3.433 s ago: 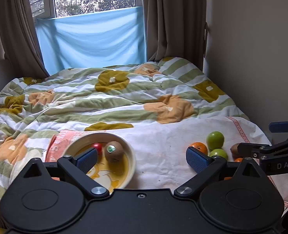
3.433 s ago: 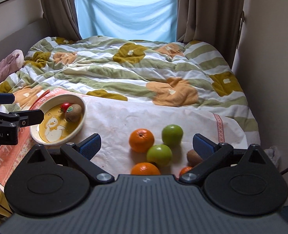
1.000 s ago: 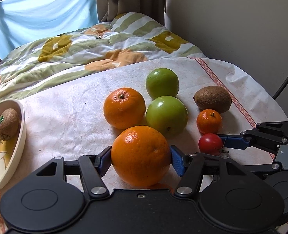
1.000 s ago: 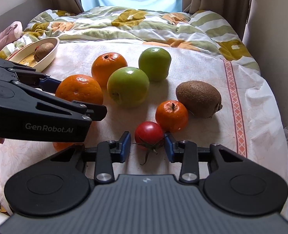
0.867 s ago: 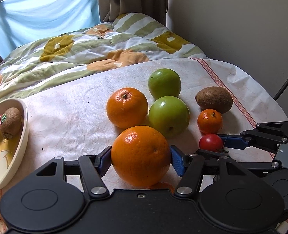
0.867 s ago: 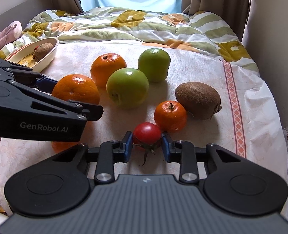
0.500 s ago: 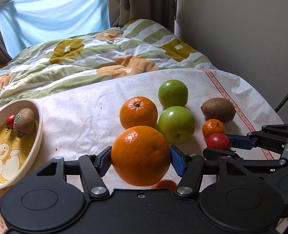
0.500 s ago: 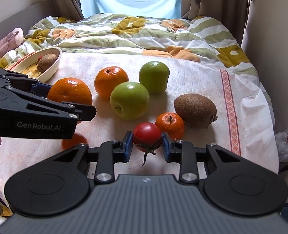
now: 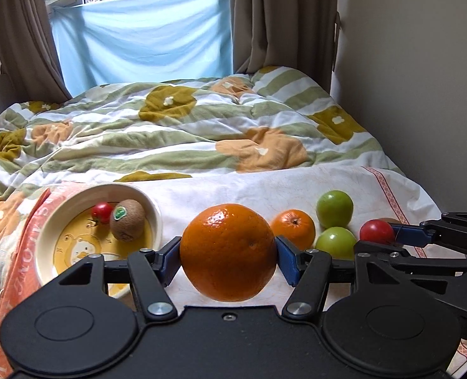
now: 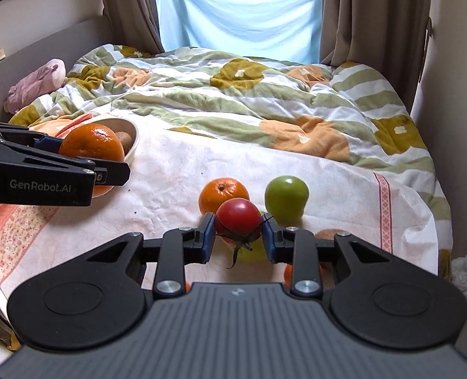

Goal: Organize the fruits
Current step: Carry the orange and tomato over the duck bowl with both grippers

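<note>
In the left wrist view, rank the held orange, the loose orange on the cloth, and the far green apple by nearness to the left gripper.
1. Held orange, clamped in the left gripper.
2. Loose orange, just right of it.
3. Far green apple, farther right and back.

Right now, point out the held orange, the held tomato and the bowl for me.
orange [image 9: 228, 252]: left wrist view, middle of its peel, between the left gripper's pads.
tomato [image 10: 238, 219]: right wrist view, middle of its red skin, between the right gripper's pads.
bowl [image 9: 48, 230]: left wrist view, left rim.
</note>
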### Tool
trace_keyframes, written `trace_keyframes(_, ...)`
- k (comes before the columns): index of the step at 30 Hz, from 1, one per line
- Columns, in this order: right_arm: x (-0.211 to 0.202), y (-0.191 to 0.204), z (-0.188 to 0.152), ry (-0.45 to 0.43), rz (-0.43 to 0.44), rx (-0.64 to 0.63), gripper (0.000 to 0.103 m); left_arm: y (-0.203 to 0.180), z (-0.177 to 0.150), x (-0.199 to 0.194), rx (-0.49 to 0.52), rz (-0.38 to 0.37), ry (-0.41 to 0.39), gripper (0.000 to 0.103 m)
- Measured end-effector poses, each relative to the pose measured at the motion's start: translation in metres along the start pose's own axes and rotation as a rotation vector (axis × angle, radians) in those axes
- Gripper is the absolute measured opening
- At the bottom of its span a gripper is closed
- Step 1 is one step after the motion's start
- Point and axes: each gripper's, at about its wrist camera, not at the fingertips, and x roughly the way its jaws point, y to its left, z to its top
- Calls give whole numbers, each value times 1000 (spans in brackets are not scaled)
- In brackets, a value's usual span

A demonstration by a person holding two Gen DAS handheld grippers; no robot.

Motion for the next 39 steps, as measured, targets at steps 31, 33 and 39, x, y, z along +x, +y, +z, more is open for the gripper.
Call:
trace_keyframes(31, 121, 187, 93, 108, 126, -97, 46, 211, 12, 68, -76, 73, 130, 66)
trace_keyframes(33, 129, 190, 92, 121, 120, -92, 46, 212, 11, 77, -62, 56, 141, 66)
trace_keyframes(39, 145, 197, 88, 159, 95, -80, 46, 216, 12, 103, -24, 21, 154, 66)
